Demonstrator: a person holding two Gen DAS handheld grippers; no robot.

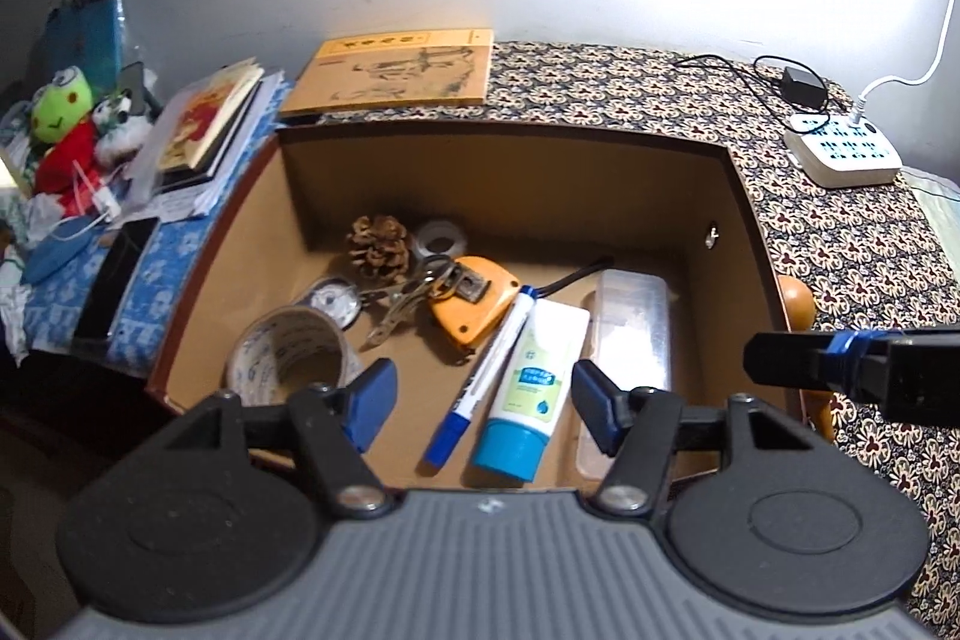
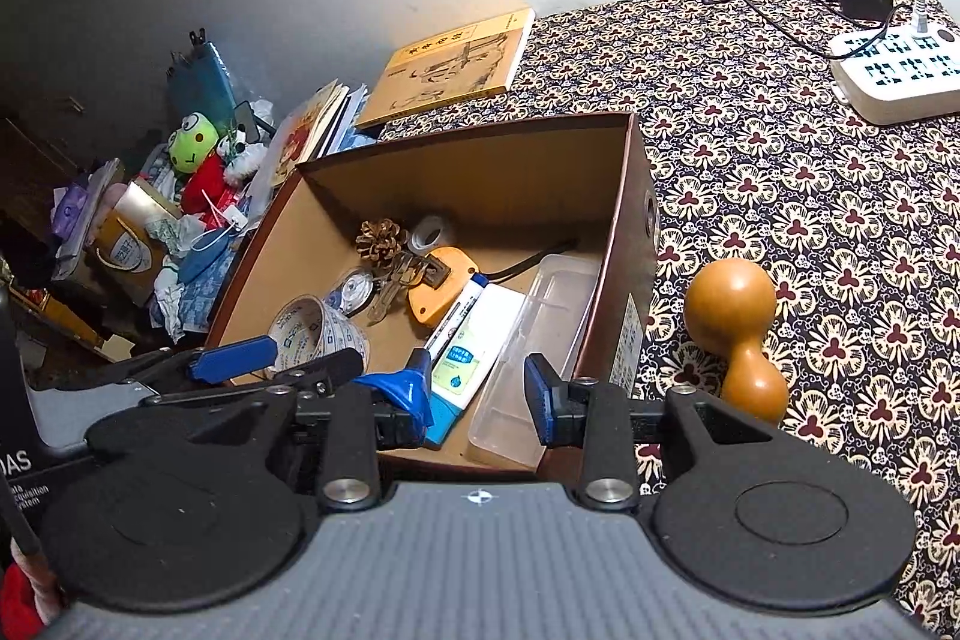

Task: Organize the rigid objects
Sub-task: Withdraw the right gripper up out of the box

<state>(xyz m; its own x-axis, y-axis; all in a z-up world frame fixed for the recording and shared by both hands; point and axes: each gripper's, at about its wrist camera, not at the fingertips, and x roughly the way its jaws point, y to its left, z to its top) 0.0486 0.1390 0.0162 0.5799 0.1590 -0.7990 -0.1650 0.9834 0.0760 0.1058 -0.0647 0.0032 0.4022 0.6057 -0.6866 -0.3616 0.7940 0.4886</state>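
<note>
Patterned tablecloth [image 2: 810,172] across the whole surface, backed against a plain wall. Brown cardboard box [image 1: 510,172] set open-topped near the front edge, evidently the collecting bin for the rigid items. Inside, roughly by size: clear plastic case [image 1: 630,334] laid lengthwise along the right wall; tape roll [image 1: 294,358] on its side at front left; white tube with blue cap [image 1: 531,382] flat beside a blue marker [image 1: 480,376], both parallel to the case, probably packed to save room; orange tape measure [image 1: 474,304] mid-floor with keys [image 1: 420,292] touching it; pine cone [image 1: 379,247] and a small grey tape ring [image 1: 441,238] toward the back. Wooden gourd [image 2: 735,328] outside, just right of the box on the cloth, likely the next item to go in. Left gripper [image 1: 483,403] over the box front, fingers wide, empty. Right gripper [image 2: 477,388] likewise spread, nothing held, poised above the near rim with the gourd off to its right.
</note>
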